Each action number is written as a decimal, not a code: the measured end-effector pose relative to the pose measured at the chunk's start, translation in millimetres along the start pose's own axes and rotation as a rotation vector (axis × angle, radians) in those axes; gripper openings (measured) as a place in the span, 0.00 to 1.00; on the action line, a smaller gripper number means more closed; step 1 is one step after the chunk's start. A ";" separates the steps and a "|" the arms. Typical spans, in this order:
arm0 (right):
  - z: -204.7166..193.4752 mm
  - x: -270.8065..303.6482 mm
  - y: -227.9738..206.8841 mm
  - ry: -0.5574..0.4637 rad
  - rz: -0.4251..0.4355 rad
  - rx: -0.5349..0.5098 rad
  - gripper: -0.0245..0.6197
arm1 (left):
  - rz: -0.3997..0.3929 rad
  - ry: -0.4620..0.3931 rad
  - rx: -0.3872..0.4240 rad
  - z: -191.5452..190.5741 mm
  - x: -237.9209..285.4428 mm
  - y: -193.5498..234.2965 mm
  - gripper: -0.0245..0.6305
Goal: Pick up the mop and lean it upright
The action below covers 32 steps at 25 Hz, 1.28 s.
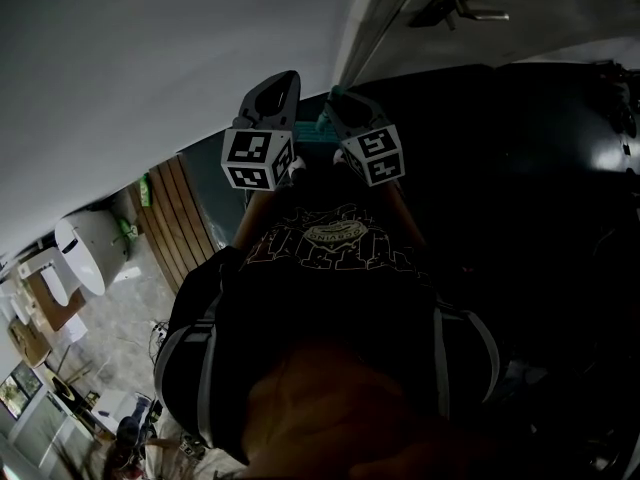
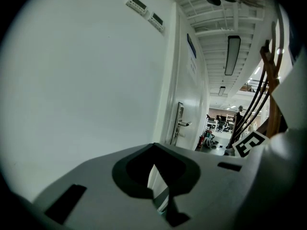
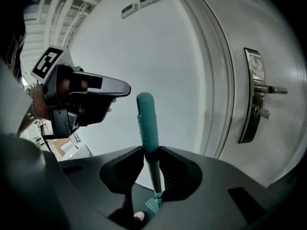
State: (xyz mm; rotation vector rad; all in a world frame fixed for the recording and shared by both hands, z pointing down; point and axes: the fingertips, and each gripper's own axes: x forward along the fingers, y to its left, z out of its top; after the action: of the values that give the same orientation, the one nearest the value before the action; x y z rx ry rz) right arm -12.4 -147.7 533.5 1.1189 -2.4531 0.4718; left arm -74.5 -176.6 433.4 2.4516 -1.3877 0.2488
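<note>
In the right gripper view the mop's teal handle point(image 3: 146, 121) stands upright close to the white wall, its teal head point(image 3: 152, 205) far below on the floor. My right gripper point(image 3: 149, 150) is shut on the handle just under the ribbed grip. In the head view a bit of the teal mop point(image 1: 322, 123) shows between the two marker cubes, with the right gripper point(image 1: 335, 98) beside it. My left gripper point(image 1: 280, 83) hangs just left of the handle, apart from it, and is also seen side-on as the left gripper point(image 3: 125, 87). The jaws of the left gripper point(image 2: 153, 146) meet with nothing between them.
A white wall point(image 2: 86, 80) fills the front. To its right is a white door with a metal lever handle point(image 3: 271, 89) and plate, the same handle point(image 2: 184, 124) showing in the left gripper view. A corridor runs beyond. White furniture and boxes point(image 1: 70, 268) stand at lower left.
</note>
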 end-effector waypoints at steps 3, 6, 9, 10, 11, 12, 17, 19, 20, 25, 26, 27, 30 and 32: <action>-2.1 -3.2 3.9 0.001 0.008 -0.008 0.21 | -0.002 0.000 -0.003 -0.8 -0.2 0.4 0.11; -0.8 -6.9 9.4 0.004 0.025 -0.012 0.21 | -0.002 0.000 -0.006 -1.8 0.1 0.1 0.11; -2.0 -10.0 15.5 0.009 0.039 -0.016 0.21 | -0.004 0.002 -0.003 -2.9 -0.2 0.3 0.11; -2.3 -10.2 17.3 0.009 0.043 -0.017 0.21 | -0.004 0.002 0.001 -3.1 -0.4 0.6 0.11; -2.4 -10.2 18.9 0.008 0.047 -0.017 0.21 | -0.003 0.003 0.005 -3.1 -0.7 0.8 0.11; -2.6 -10.0 20.0 0.008 0.049 -0.017 0.21 | -0.001 0.004 0.011 -3.0 -0.9 0.9 0.11; -2.8 -9.0 20.8 0.008 0.056 -0.019 0.21 | 0.021 -0.017 0.060 3.3 -2.0 0.6 0.11; -2.7 -9.0 19.4 0.008 0.056 -0.018 0.21 | 0.014 -0.037 0.058 6.5 -1.6 -0.5 0.11; -2.6 -9.0 18.7 0.007 0.055 -0.017 0.21 | 0.010 -0.039 0.055 6.6 -1.2 -0.8 0.11; -2.0 -8.0 15.9 0.007 0.055 -0.016 0.21 | 0.007 -0.031 0.045 4.6 -0.9 -0.5 0.11; -1.5 -7.7 15.3 0.006 0.056 -0.016 0.21 | 0.007 -0.029 0.045 4.0 -0.6 -0.3 0.11; -1.1 -7.2 14.4 0.005 0.055 -0.016 0.21 | 0.007 -0.026 0.044 3.5 -0.3 0.0 0.11; -0.9 -4.5 9.0 0.004 0.047 -0.015 0.21 | 0.009 -0.022 0.041 3.2 0.4 0.4 0.11; 0.7 -1.9 5.3 0.002 0.043 -0.010 0.21 | 0.009 -0.022 0.041 3.7 0.6 0.4 0.11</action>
State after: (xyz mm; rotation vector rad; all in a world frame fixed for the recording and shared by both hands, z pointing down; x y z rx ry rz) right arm -15.5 -143.5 531.3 1.0631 -2.4789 0.4729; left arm -74.6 -178.5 430.1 2.4889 -1.4169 0.2552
